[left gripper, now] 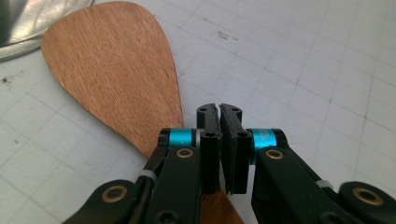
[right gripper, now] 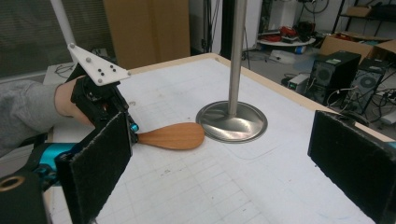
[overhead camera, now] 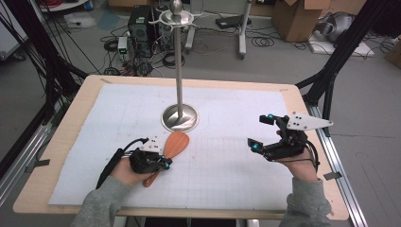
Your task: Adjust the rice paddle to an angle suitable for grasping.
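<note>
Stand point(overhead camera: 179, 117) on mat point(overhead camera: 236, 165), mid-table point(overhead camera: 52, 156). Spatula point(overhead camera: 173, 145) just before stand base, perhaps touching. Left gripper point(overhead camera: 166, 162) over its handle; right gripper point(overhead camera: 263, 132) well right.

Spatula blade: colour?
Reddish-brown wood with visible grain on the spatula; clearest in the left gripper view.

Wooden table point(overhead camera: 61, 142), white gridded mat point(overhead camera: 227, 156) (covering most)

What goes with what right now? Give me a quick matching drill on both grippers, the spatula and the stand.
Things:
1. left gripper
2. right gripper
3. wooden spatula
4. metal stand

States:
A. upright, behind the spatula's blade
B. lying flat on the mat
C. jaws wide apart, holding nothing
D. jaws shut, over the spatula's handle

Pairs: 1-D, 2-C, 3-B, 4-A
</note>
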### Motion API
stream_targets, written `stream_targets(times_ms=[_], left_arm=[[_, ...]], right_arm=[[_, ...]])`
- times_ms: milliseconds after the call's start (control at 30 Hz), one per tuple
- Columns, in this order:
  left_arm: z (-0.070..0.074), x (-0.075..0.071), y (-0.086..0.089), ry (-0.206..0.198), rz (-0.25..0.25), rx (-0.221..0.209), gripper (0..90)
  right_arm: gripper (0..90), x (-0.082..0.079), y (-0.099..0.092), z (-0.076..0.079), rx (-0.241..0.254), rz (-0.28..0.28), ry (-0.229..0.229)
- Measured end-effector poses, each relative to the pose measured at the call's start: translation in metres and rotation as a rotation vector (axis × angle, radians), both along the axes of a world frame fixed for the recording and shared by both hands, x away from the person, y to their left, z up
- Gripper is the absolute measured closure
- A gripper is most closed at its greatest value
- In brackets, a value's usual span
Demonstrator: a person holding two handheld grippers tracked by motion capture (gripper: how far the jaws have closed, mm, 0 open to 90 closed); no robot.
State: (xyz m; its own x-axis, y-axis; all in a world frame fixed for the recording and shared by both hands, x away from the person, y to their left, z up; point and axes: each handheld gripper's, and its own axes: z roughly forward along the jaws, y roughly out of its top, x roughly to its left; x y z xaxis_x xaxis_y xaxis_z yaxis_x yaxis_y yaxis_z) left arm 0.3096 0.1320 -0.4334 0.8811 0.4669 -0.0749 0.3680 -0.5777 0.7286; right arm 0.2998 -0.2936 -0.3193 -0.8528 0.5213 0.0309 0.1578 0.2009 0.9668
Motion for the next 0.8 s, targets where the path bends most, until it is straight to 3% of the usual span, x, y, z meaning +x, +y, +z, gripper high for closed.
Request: stream_targets(times_ms=[367,800], left_arm=[[-0.002,0.0,0.003,0.02,0.01,0.027,86.5],[-0.005,0.004,0.026,0.043,0.066,-0.015,87.1]], right_arm=[[4.8,0.001,0.0,0.0,0.005,0.004,0.005],[4.8,0.006,0.005,-0.002,-0.002,0.016,0.013]])
